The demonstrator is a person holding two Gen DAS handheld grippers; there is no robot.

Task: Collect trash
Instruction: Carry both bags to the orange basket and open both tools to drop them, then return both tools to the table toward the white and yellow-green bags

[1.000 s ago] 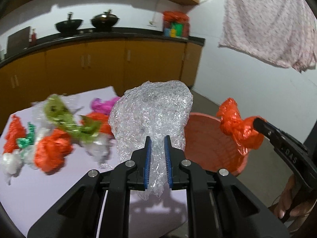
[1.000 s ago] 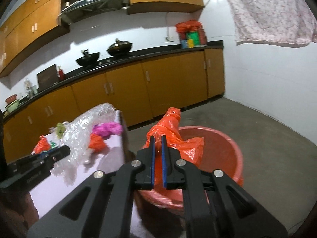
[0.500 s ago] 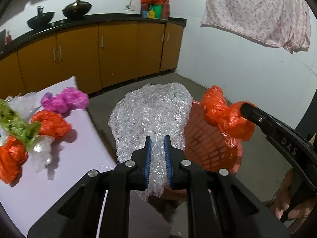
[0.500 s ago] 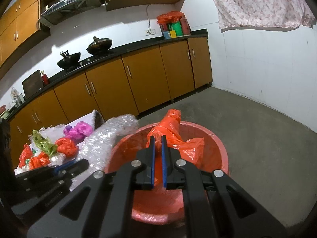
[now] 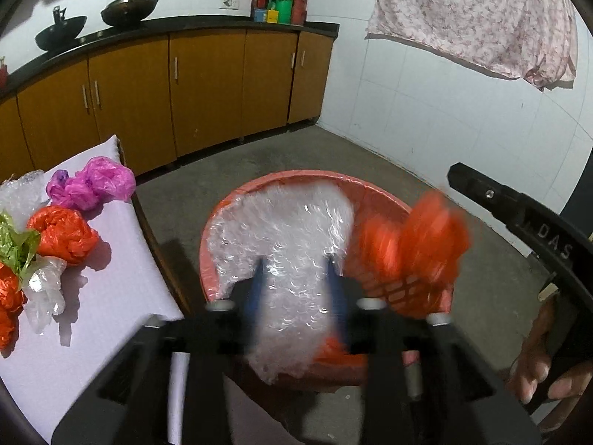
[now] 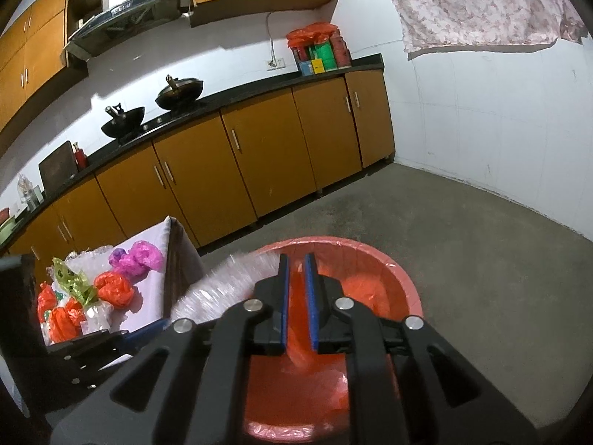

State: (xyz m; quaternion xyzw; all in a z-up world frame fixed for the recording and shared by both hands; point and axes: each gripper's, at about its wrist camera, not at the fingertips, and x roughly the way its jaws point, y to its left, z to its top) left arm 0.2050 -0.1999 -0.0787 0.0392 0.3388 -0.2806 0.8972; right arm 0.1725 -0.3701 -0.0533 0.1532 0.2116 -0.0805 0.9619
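Left of the left gripper a table under a pale cloth carries more trash: a pink bag, an orange bag, a green wrapper and a clear crumpled bag. Behind it a run of brown cabinets carries two woks on a dark counter. Nothing stands between either gripper and the red basket, which sits on the concrete floor directly ahead of and below both grippers.

The bubble wrap is clear, crinkled and motion-blurred; it lies between the left gripper's blue pads and spills forward over the basket's opening. The jaws have just been opening and now stand apart, the pads clear of the wrap's sides as far as the blur allows.

To the right, the orange plastic bag is blurred over the basket's right rim, below the tip of the right gripper. That gripper's jaws have just been opening to a narrow gap; only the basket's orange interior shows between them. Both grippers tilt downward toward the basket. At the far right a hand grips the right tool's handle.
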